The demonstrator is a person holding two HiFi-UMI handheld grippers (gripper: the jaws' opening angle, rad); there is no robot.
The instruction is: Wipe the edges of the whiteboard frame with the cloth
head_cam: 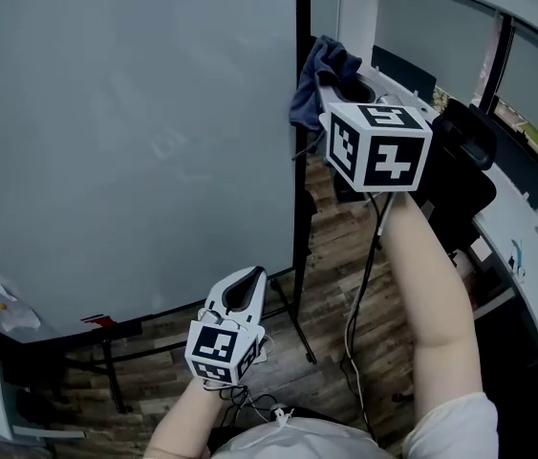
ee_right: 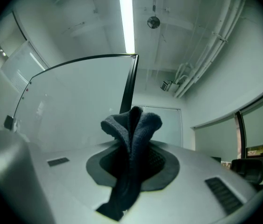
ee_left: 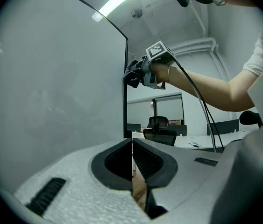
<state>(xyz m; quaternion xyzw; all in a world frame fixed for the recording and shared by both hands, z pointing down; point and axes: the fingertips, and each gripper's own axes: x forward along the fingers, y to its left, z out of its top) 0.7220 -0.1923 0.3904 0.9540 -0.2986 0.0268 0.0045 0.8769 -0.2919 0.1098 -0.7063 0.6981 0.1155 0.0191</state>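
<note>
the dark blue cloth (ee_right: 131, 134) is pinched between the jaws of the right gripper (ee_right: 133, 160) and held high at the black right edge of the whiteboard frame (head_cam: 300, 161), while the left gripper (ee_left: 132, 160) is held low, jaws pressed together on nothing.

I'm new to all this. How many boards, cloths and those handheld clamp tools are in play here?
large white whiteboard with a thin black frame: 1
dark blue cloth: 1
handheld two-jaw grippers: 2 (left gripper, jaws together on nothing; right gripper, clamped on the dark blue cloth)
Total: 4
</note>
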